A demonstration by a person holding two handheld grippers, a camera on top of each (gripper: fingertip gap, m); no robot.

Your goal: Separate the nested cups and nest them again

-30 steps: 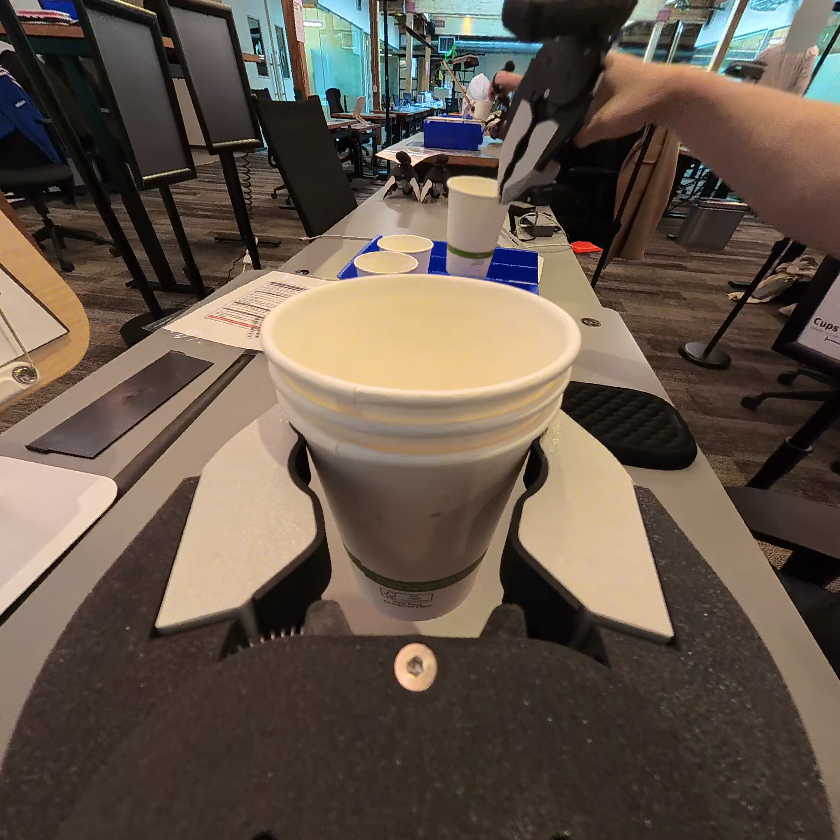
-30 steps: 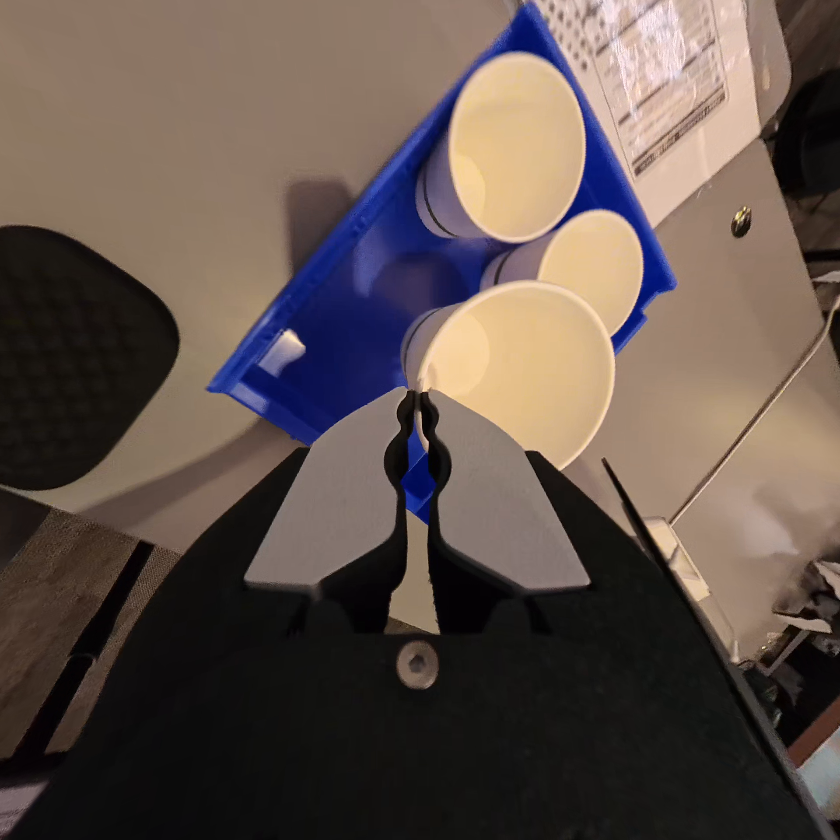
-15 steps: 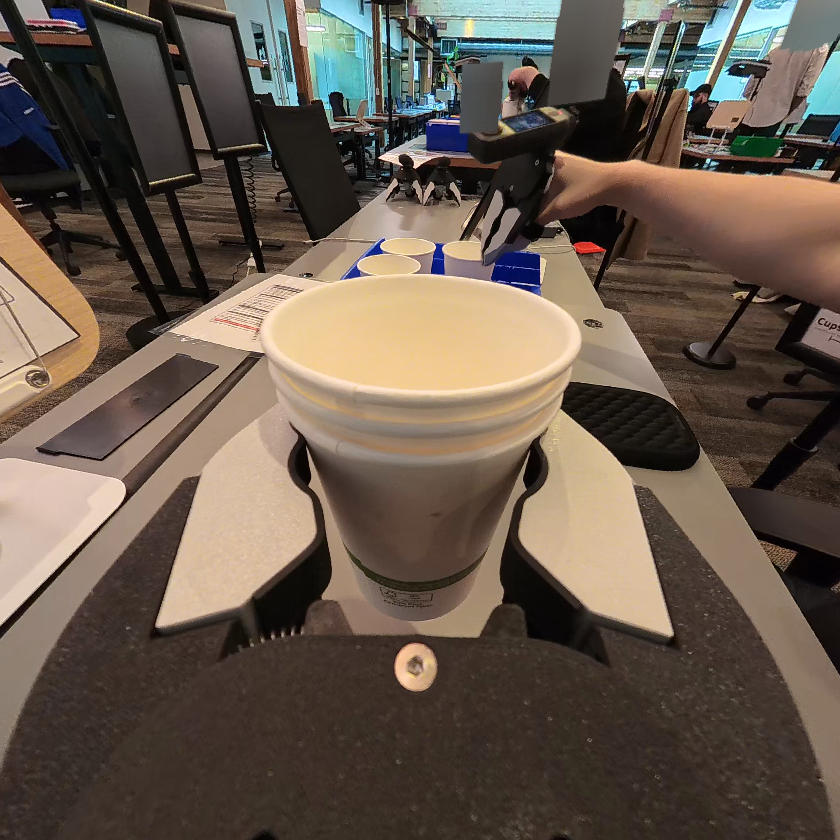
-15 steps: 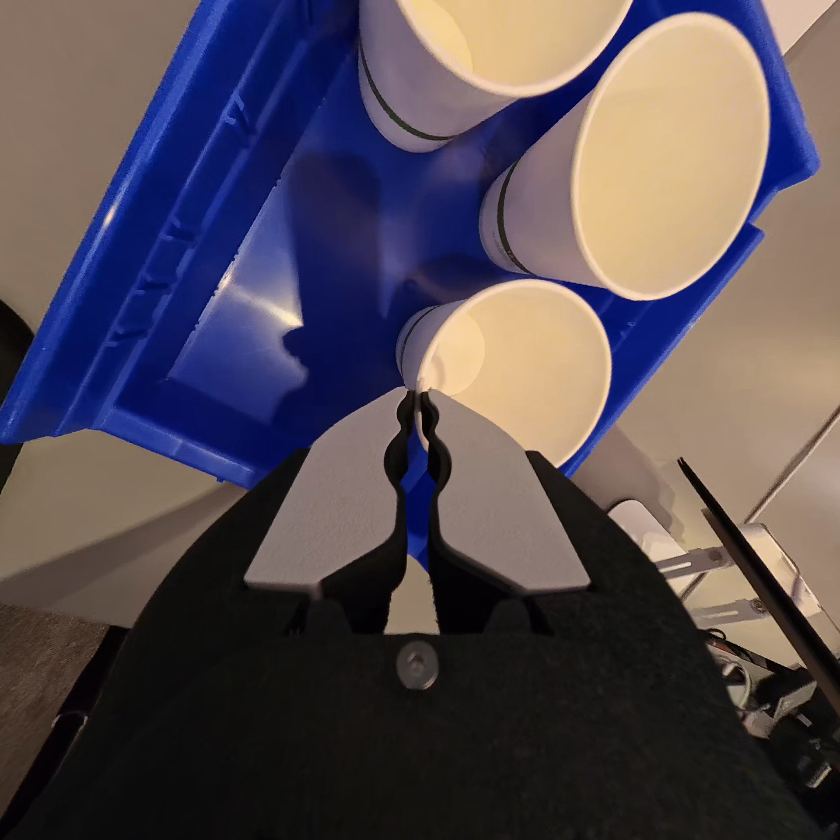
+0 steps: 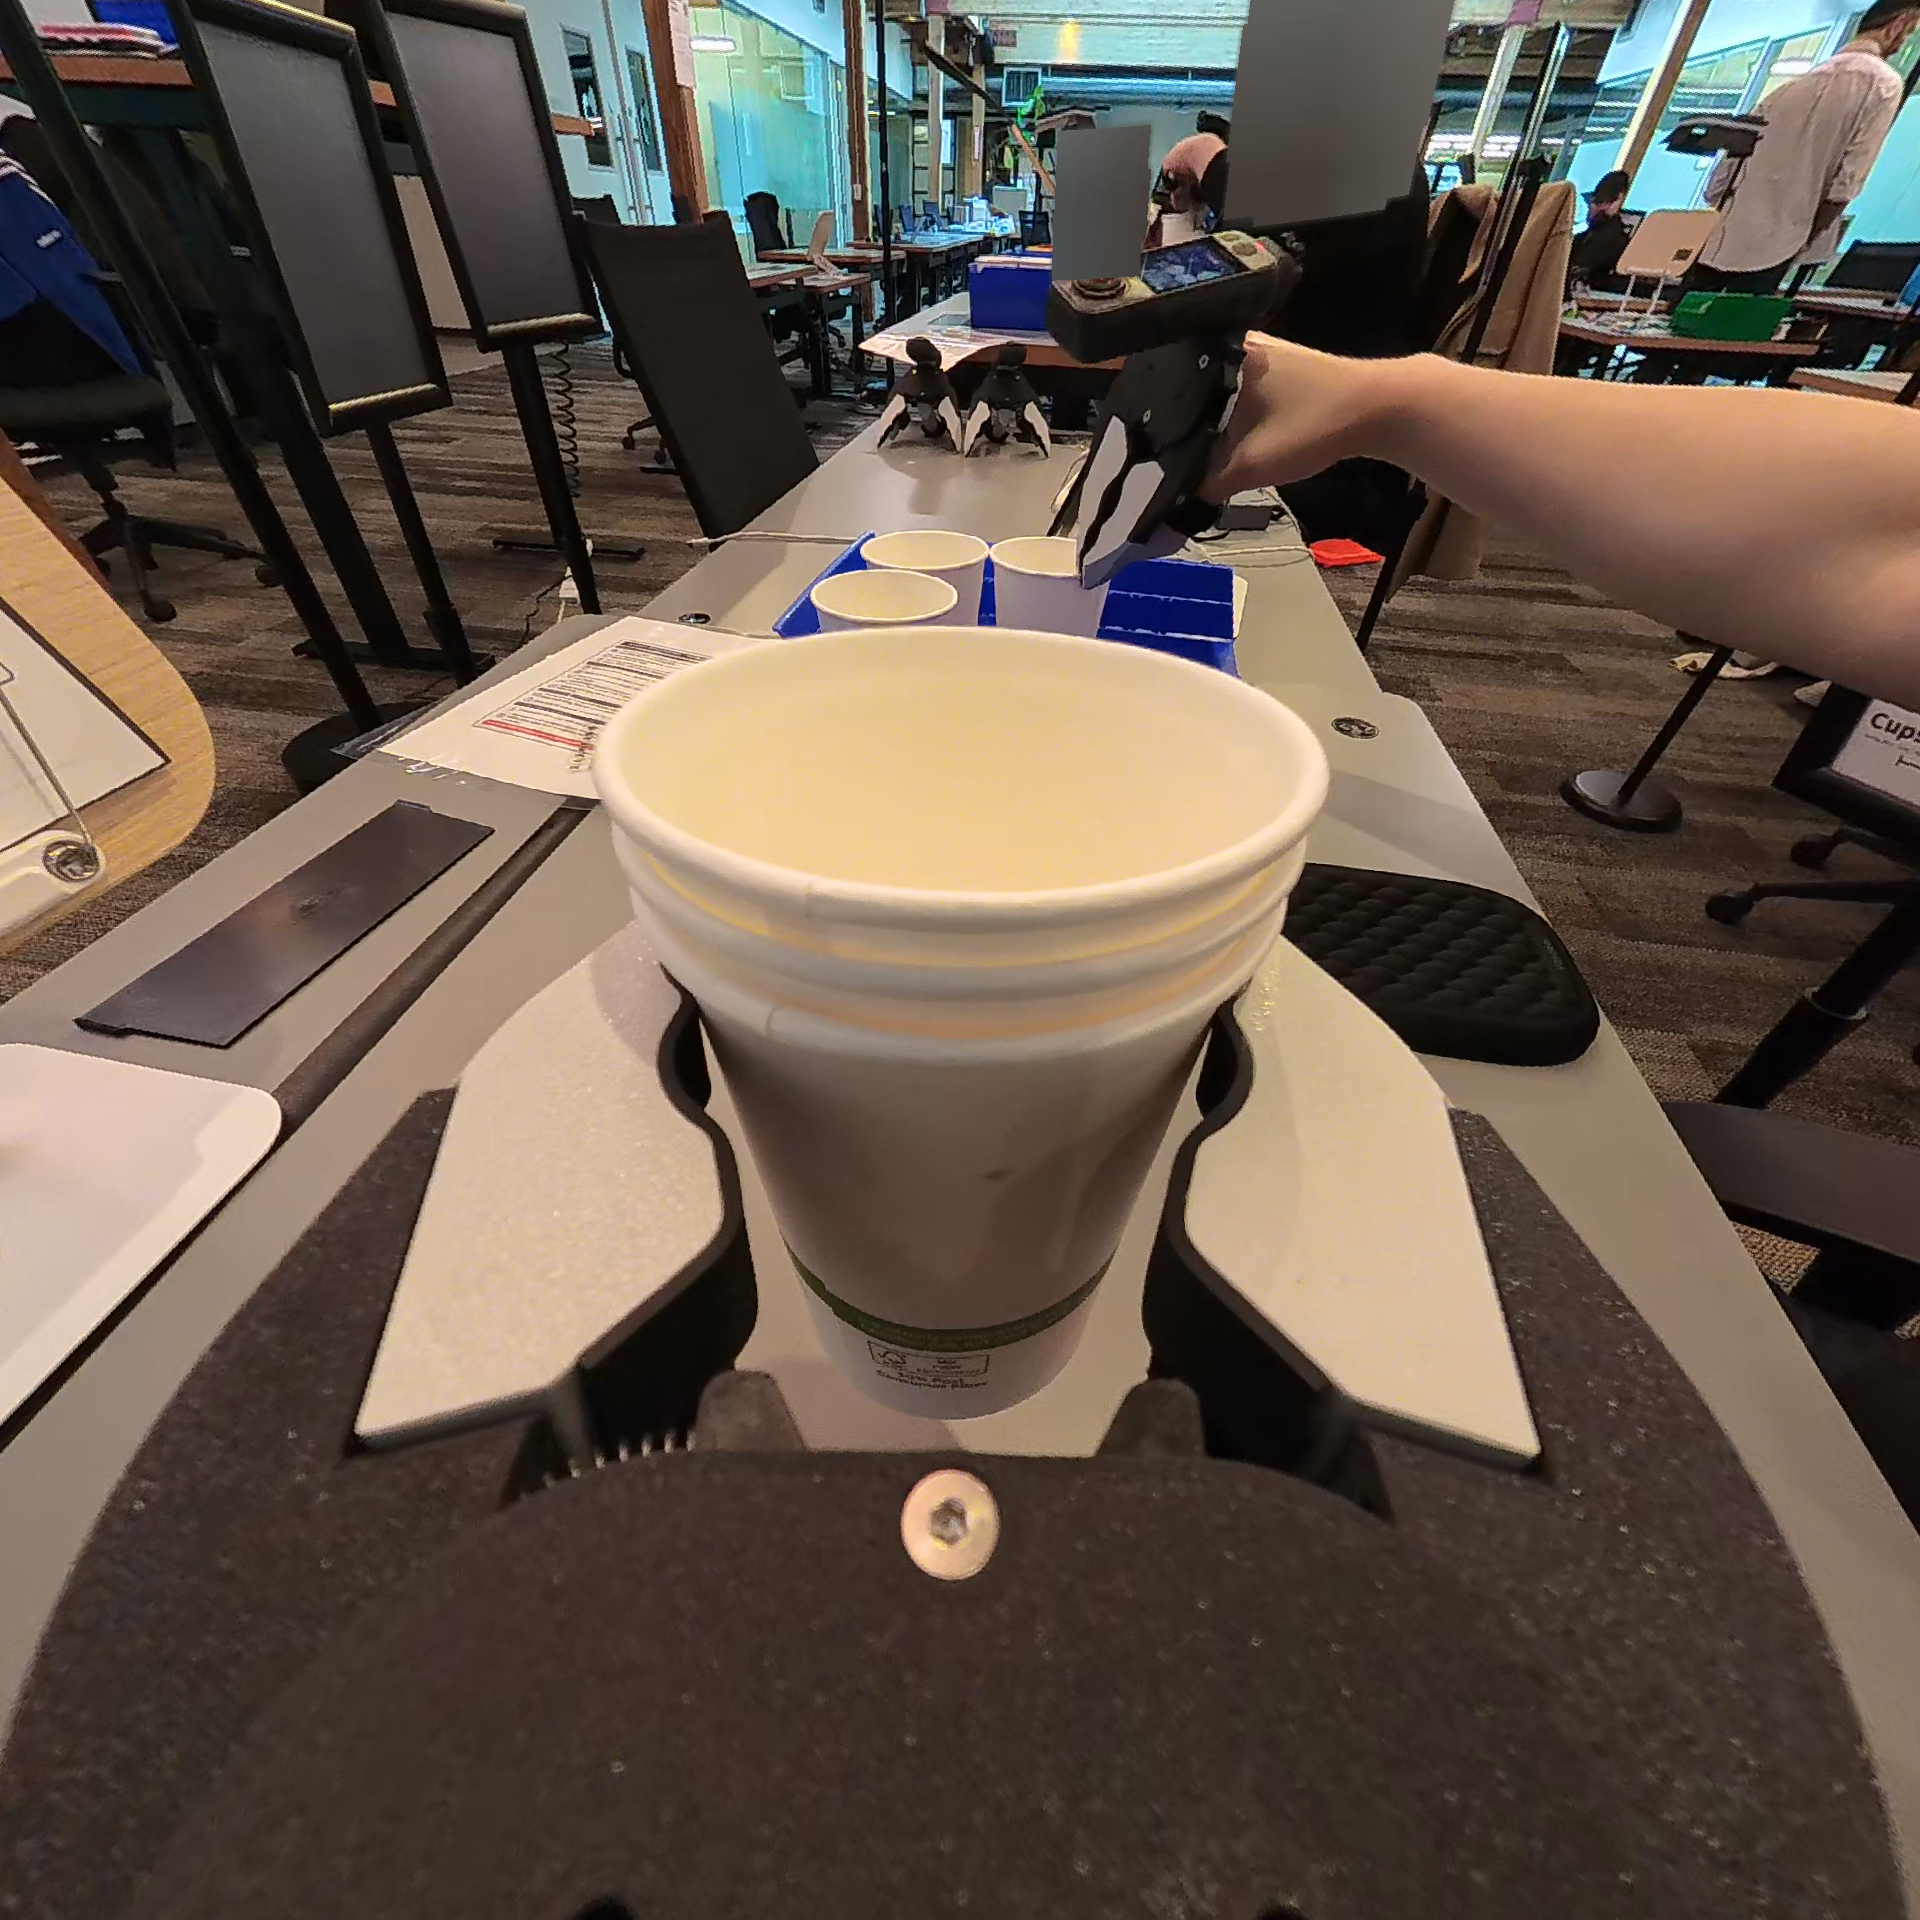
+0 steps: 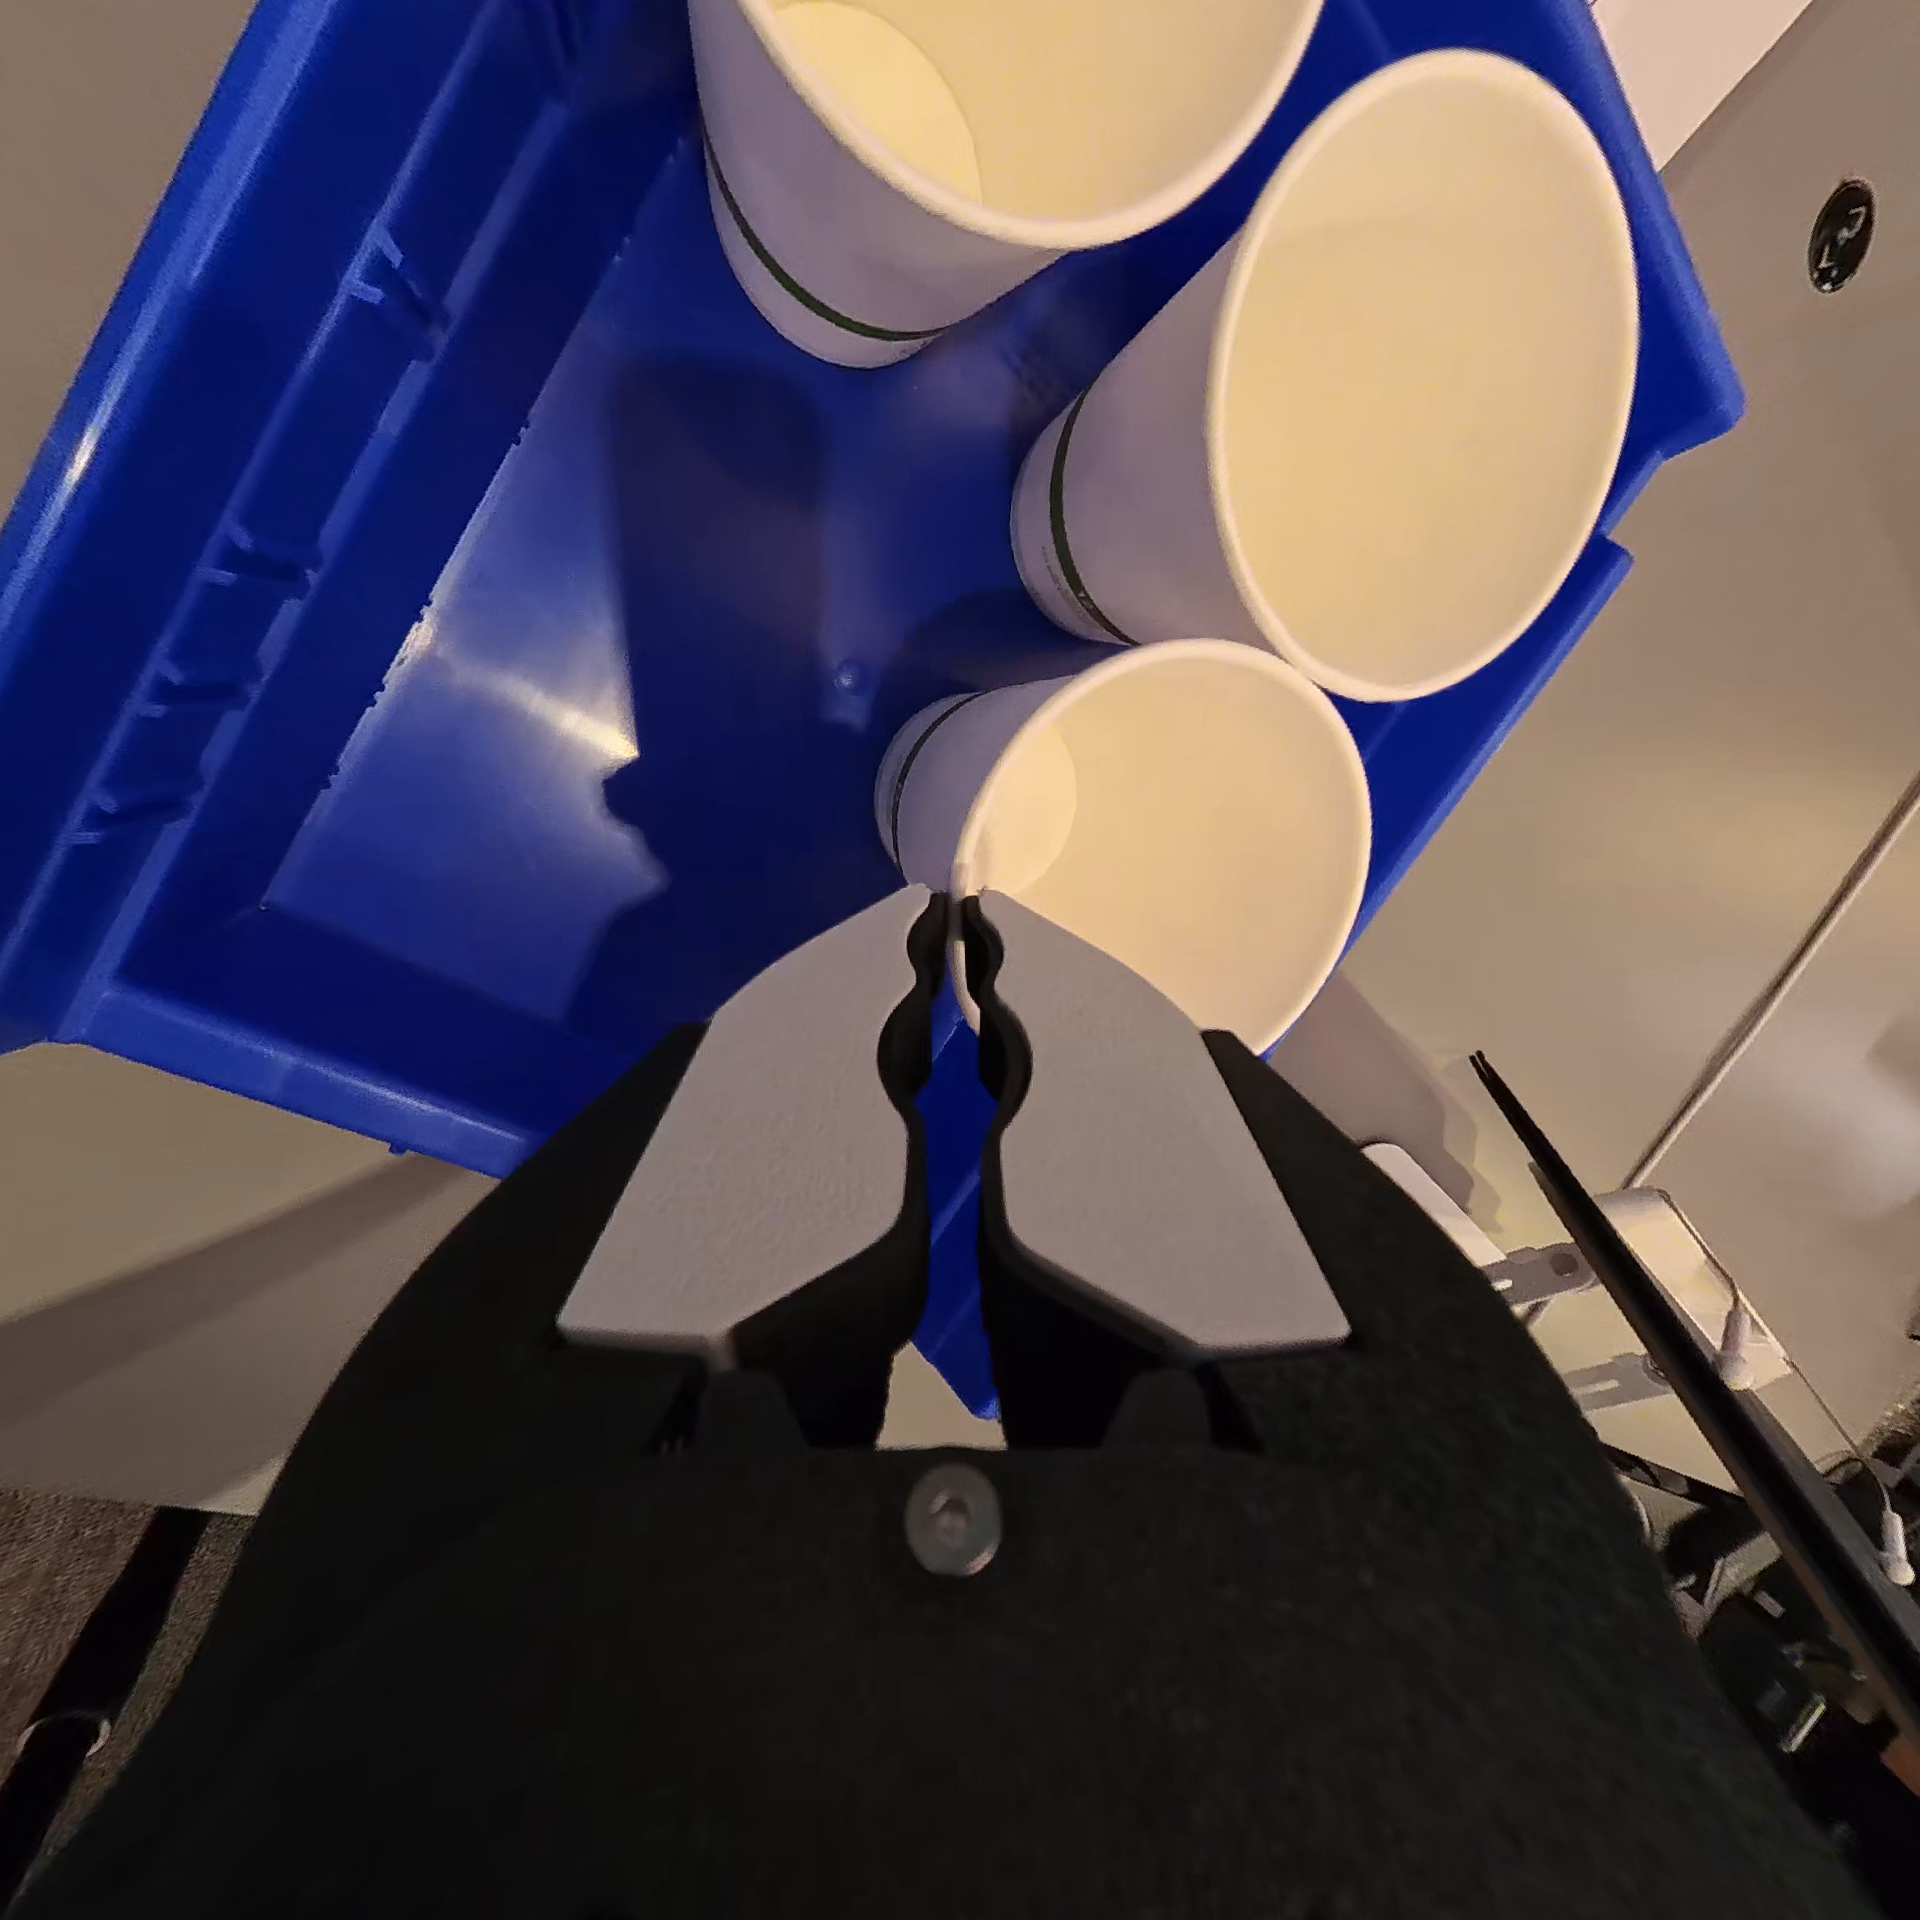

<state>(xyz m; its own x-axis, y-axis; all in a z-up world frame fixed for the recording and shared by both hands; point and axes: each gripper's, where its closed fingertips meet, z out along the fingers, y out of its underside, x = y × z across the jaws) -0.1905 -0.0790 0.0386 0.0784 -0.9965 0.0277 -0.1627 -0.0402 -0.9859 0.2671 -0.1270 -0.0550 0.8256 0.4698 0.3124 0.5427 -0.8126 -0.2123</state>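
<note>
My left gripper (image 5: 961, 1049) is shut on a stack of nested white paper cups (image 5: 956, 997) with a green band, held upright above the grey table (image 5: 1382, 790). My right gripper (image 6: 954, 902) is shut on the rim of a single white cup (image 6: 1164, 831) that stands low inside the blue bin (image 6: 436, 582). Two more white cups (image 6: 1382, 353) stand in that bin beside it. In the left wrist view the right gripper (image 5: 1091, 571) reaches down to the cup (image 5: 1039, 597) in the bin (image 5: 1174, 613) at the far end of the table.
A black padded mat (image 5: 1434, 961) lies right of the stack. A printed sheet (image 5: 582, 701), a black strip (image 5: 286, 920) and a white tray (image 5: 104, 1174) lie on the left. Easel stands, office chairs and other desks fill the room behind.
My right gripper has lowered the single cup from above the bin down into it, next to the two others. My left gripper and its stack have stayed still.
</note>
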